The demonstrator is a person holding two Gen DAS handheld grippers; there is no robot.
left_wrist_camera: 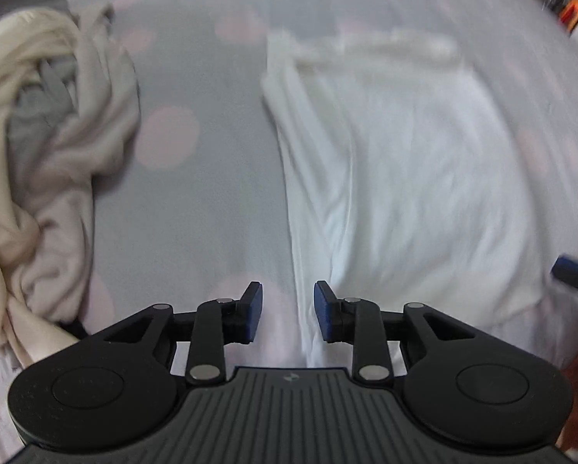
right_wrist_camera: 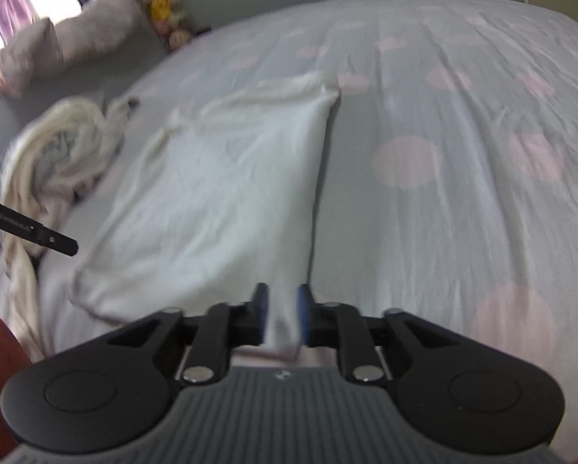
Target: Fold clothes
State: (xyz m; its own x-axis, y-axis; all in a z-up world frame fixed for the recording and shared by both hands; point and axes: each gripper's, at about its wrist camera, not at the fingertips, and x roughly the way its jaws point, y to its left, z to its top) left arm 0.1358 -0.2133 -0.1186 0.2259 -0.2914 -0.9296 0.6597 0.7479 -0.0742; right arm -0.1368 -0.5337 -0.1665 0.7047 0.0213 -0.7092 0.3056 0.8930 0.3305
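Between my right gripper's (right_wrist_camera: 282, 315) part-open fingers lies the white garment's (right_wrist_camera: 211, 201) near corner, unpinched; its long axis runs away up the bed (right_wrist_camera: 462, 212). My left gripper (left_wrist_camera: 288, 311), fingers part-open and empty, hangs over the opposite near edge.

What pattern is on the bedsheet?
Grey bedsheet with large pale pink dots, clearest in the right wrist view.

White garment (right_wrist_camera: 219, 193) flat on bedsheet (right_wrist_camera: 443, 116)

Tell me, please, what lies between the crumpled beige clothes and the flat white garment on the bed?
Only bare bedsheet, grey with pink dots, lies between the beige pile and the white garment; the left wrist view shows it best.
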